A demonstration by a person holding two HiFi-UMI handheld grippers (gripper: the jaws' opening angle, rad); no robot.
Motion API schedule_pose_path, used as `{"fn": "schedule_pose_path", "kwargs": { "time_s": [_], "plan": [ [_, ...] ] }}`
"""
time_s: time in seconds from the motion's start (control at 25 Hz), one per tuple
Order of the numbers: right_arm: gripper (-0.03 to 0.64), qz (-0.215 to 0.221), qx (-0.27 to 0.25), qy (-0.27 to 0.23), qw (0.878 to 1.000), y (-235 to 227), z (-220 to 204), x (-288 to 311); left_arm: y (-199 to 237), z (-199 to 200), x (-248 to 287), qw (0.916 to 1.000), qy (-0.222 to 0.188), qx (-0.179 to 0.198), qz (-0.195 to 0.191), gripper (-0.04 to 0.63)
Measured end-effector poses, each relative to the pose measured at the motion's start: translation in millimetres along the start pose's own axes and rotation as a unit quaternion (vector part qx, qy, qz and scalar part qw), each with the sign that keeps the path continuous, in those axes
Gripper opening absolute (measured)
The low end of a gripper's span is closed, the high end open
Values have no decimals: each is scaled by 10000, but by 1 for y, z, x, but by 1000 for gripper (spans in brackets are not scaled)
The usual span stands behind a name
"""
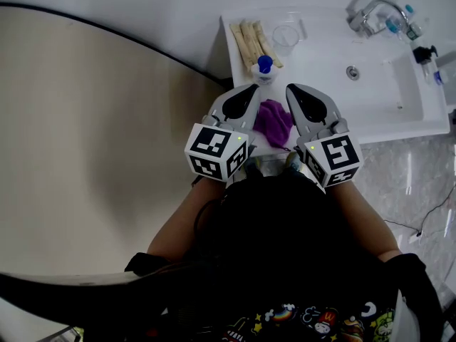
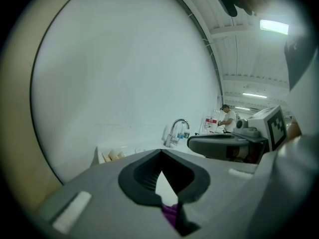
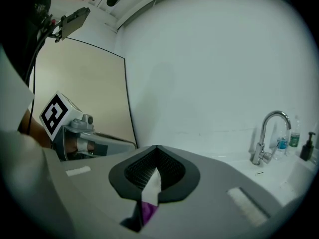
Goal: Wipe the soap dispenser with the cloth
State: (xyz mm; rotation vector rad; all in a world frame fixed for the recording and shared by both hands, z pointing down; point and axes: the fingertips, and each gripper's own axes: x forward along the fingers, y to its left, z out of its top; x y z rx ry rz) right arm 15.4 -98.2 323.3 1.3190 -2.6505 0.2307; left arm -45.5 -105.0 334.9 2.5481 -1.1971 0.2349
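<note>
A small white soap dispenser with a blue top [image 1: 264,68] stands on the white counter [image 1: 335,105], just beyond both grippers. A crumpled purple cloth [image 1: 273,122] lies on the counter between the two gripper bodies. My left gripper [image 1: 251,90] hovers left of the cloth with its jaws shut and empty. My right gripper [image 1: 293,90] hovers right of it, also shut and empty. Through the slot under the jaws, the purple cloth [image 2: 170,213] shows in the left gripper view and again, as cloth [image 3: 148,210], in the right gripper view. The dispenser is hidden in both gripper views.
Beige rolled items [image 1: 251,40] and a clear cup [image 1: 286,35] sit behind the dispenser. The sink basin with its drain [image 1: 352,72] and faucet [image 1: 370,14] lies to the right. A black pump bottle [image 1: 426,57] stands at the far right. A person [image 2: 229,117] works far off.
</note>
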Motion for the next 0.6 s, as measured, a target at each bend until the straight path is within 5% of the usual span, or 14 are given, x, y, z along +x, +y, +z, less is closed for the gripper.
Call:
{"fn": "schedule_pose_path", "kwargs": {
  "time_s": [0.6],
  "plan": [
    [23, 6, 34, 164, 9999, 13, -9, -2, -6, 1, -17, 10000, -60, 8, 19, 0]
  ]
}}
